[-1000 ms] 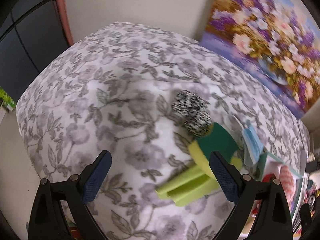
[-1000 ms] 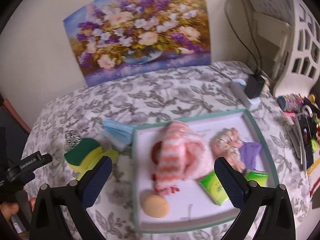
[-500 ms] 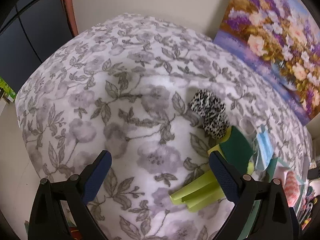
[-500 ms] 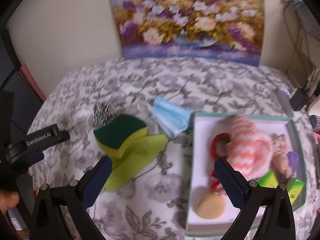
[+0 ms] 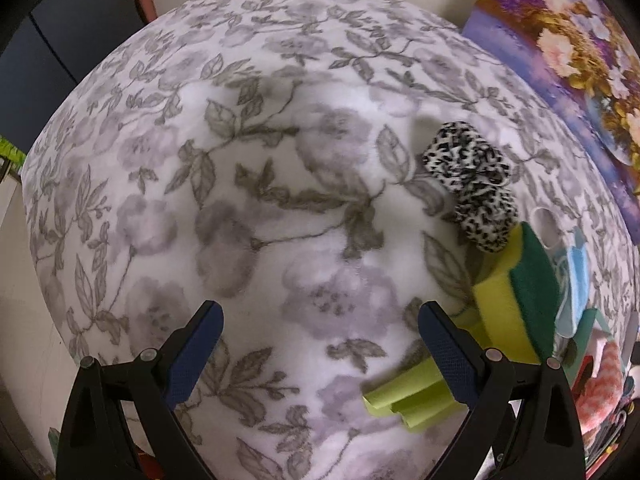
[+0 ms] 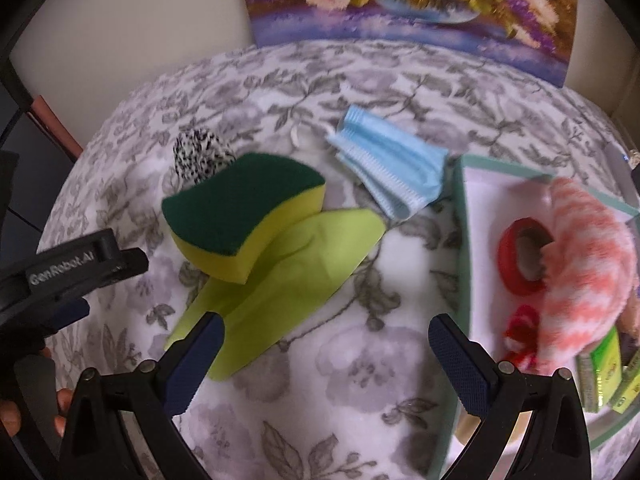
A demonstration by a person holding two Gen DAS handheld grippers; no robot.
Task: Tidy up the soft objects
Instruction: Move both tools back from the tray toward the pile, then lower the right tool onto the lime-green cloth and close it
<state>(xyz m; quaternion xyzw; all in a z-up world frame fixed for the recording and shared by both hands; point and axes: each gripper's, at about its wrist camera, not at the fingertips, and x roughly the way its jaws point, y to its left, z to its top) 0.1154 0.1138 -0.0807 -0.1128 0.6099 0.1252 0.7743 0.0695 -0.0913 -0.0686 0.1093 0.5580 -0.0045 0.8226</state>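
Floral tablecloth (image 6: 344, 360) under your grippers: right gripper (image 6: 326, 356) and left gripper (image 5: 320, 344) spread, empty; sponge (image 6: 240, 216) on green cloth (image 6: 288, 276), left of tray (image 6: 464, 248)

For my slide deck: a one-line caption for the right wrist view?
Open right gripper above a lime cloth under a green-and-yellow sponge, beside a blue face mask and teal-rimmed tray.

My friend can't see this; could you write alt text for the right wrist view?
Open right gripper above a floral tablecloth, facing a sponge on a lime cloth, beside a blue face mask and a tray of soft items.
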